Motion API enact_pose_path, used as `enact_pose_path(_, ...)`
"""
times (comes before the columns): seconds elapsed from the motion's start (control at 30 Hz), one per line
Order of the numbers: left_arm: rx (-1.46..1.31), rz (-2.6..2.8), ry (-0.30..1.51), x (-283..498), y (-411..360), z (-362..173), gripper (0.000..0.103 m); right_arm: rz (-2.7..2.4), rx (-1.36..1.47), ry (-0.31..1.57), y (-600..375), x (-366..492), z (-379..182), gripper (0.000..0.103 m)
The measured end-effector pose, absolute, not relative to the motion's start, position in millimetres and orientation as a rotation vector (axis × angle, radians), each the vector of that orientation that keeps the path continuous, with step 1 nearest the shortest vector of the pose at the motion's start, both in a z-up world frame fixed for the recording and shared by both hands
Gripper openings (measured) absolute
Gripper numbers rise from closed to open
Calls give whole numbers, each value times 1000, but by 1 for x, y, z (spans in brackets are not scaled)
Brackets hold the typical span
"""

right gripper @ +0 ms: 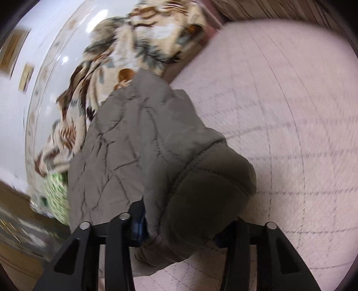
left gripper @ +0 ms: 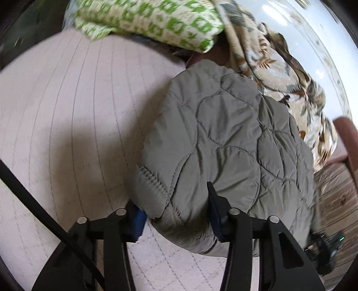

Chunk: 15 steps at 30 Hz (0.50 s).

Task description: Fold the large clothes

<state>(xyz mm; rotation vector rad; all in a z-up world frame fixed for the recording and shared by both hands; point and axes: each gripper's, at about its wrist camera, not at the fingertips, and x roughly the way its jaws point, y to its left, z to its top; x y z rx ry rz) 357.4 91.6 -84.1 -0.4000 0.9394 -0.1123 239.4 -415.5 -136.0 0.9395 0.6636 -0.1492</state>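
**Both grippers had a bite of the jacket**

Left gripper [left gripper: 176, 215] was pinched onto a puffy edge of the grey quilted jacket [left gripper: 223, 134], right gripper [right gripper: 181, 221] likewise, jaws partly closed on fabric. Jacket lay on the pink quilted bedspread [left gripper: 67, 112], beside a floral blanket [left gripper: 268, 67]. Looked like mid-fold; next I'd guess carrying both edges across evenly.

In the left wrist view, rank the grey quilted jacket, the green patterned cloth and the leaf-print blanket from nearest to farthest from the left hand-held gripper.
1. Grey quilted jacket: between the left hand-held gripper's fingers.
2. Leaf-print blanket: beyond the jacket, right.
3. Green patterned cloth: top, on the pink bedcover. Blanket and cloth are nearly too close to call.
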Motion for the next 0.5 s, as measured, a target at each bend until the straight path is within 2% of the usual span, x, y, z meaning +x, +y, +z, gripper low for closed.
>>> enact_pose_path(0.5, -129, -79, 821, 351, 68, -56, 35, -220, 406, 637, -366, 245, -81, 33)
